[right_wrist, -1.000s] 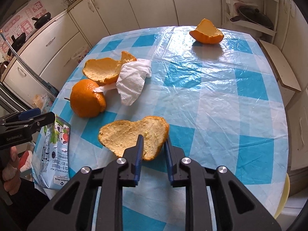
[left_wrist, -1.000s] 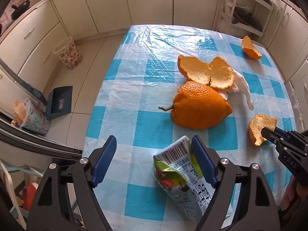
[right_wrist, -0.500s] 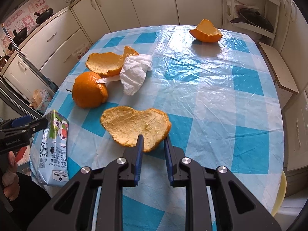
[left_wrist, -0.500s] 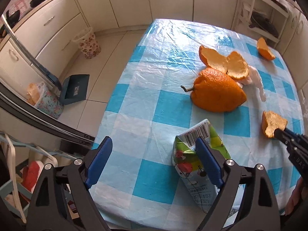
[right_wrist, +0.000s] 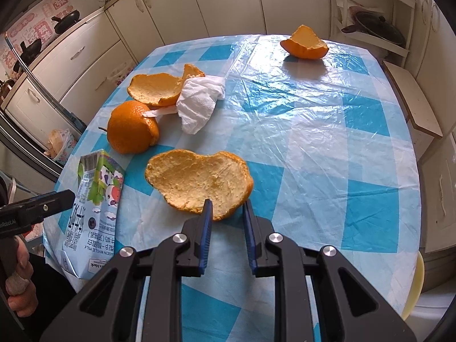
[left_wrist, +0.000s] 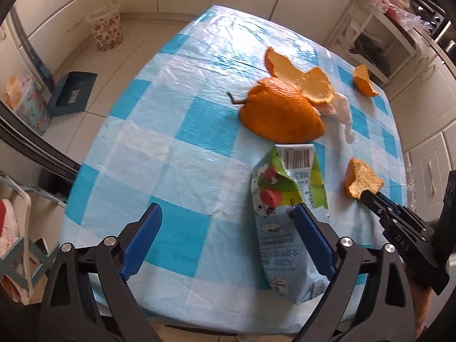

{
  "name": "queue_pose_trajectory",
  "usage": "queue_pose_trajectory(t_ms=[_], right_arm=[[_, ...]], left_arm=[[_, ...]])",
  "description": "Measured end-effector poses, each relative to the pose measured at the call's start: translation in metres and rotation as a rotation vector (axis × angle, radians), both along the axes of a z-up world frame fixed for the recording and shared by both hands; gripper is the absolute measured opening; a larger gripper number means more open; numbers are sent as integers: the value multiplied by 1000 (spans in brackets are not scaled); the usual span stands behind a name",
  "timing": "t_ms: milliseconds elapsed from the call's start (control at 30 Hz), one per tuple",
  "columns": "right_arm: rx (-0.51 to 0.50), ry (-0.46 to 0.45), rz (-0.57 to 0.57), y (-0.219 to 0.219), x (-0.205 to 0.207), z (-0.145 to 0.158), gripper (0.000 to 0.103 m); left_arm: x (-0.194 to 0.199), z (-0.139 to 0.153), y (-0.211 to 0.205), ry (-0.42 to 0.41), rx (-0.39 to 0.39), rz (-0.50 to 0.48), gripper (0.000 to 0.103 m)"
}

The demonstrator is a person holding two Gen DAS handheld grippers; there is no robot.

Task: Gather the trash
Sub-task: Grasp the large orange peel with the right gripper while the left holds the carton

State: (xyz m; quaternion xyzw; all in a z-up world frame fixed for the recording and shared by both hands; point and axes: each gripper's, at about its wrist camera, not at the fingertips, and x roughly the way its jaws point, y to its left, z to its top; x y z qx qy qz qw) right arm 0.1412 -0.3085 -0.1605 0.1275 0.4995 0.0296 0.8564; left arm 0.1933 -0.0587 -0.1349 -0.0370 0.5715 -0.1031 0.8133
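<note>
Now left tongs (left_wrist: 225, 216) opening beside carton (left_wrist: 287, 213); right tongs (right_wrist: 226, 211) pinch peel (right_wrist: 199, 179), checkered tbl (right_wrist: 313, 131), kitchen.

Flattened milk carton (left_wrist: 287, 222) lying at table edge; orange peels (right_wrist: 199, 182), crumpled tissue (right_wrist: 199, 105) nearby.

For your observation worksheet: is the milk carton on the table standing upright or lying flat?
Lying flat. The milk carton rests on its broad printed face at the table edge, its barcode end toward the orange.
</note>
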Motion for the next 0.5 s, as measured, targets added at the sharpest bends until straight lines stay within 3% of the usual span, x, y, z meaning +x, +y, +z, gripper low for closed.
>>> queue_pose_trajectory(t_ms=[267,500], right_arm=[[-3,-5,3,-2,-5,1,21],[-9,-18,-7,-5,-10,0,13]], left_arm=[[-3,-7,-46,24,-58,-75,89],[-4,-10,-76,47,-146,-150,90]])
